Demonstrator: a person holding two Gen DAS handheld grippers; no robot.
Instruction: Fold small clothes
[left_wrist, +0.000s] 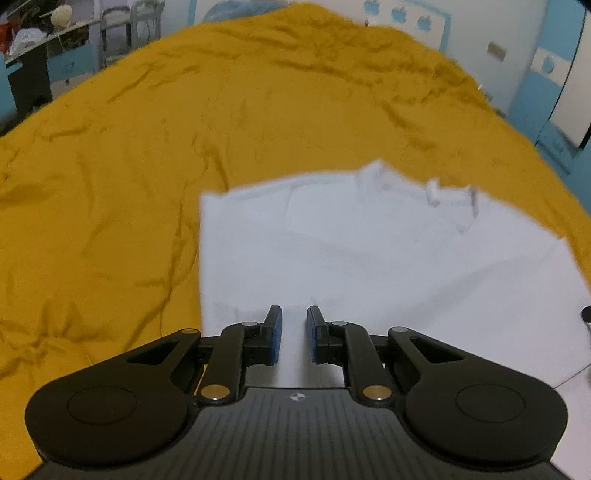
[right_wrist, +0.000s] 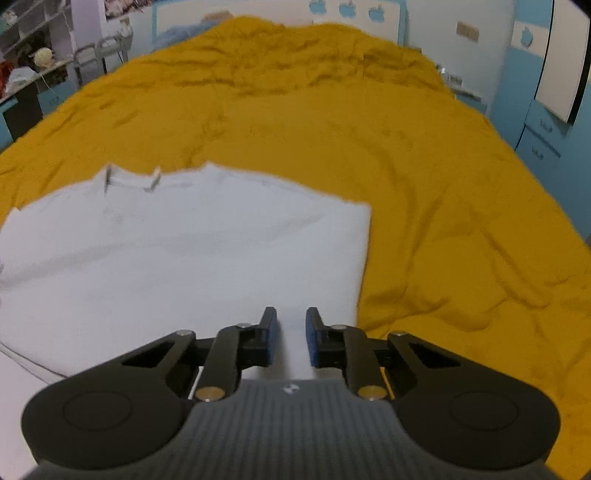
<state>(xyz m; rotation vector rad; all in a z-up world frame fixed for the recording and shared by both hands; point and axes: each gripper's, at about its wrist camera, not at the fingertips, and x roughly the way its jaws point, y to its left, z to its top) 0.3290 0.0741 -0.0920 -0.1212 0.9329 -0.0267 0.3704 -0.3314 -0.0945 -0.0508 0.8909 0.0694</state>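
- Two tongs hang over the near end of a white shirt (left_wrist: 369, 251), which lies flat on a bed with a rumpled yellow cover (left_wrist: 147, 129).
- Left tongs (left_wrist: 294, 314) point steeply down at the shirt, just inside its straight left edge. The jaws stand close together with a narrow gap, and white cloth shows in that gap. Whether the blue pads (left_wrist: 277, 332) are pinching the cloth cannot be told.
- Right tongs (right_wrist: 291, 315) point down at the same slant, just inside the shirt's right edge. Their jaws are also nearly closed, with white cloth showing between them. Whether they have hold of it cannot be told, as the view is blurred.
- Ahead of both tongs, the shirt runs away towards its collar (left_wrist: 424, 188) at the far end. From the left tongs the collar lies ahead and to the right, and from the right tongs ahead and to the left.
- In the right wrist view a seam runs along the shirt's near edge, below and to the left of the right tongs.
- Yellow cover stretches beyond the collar and out to the outer side of each pair of tongs.
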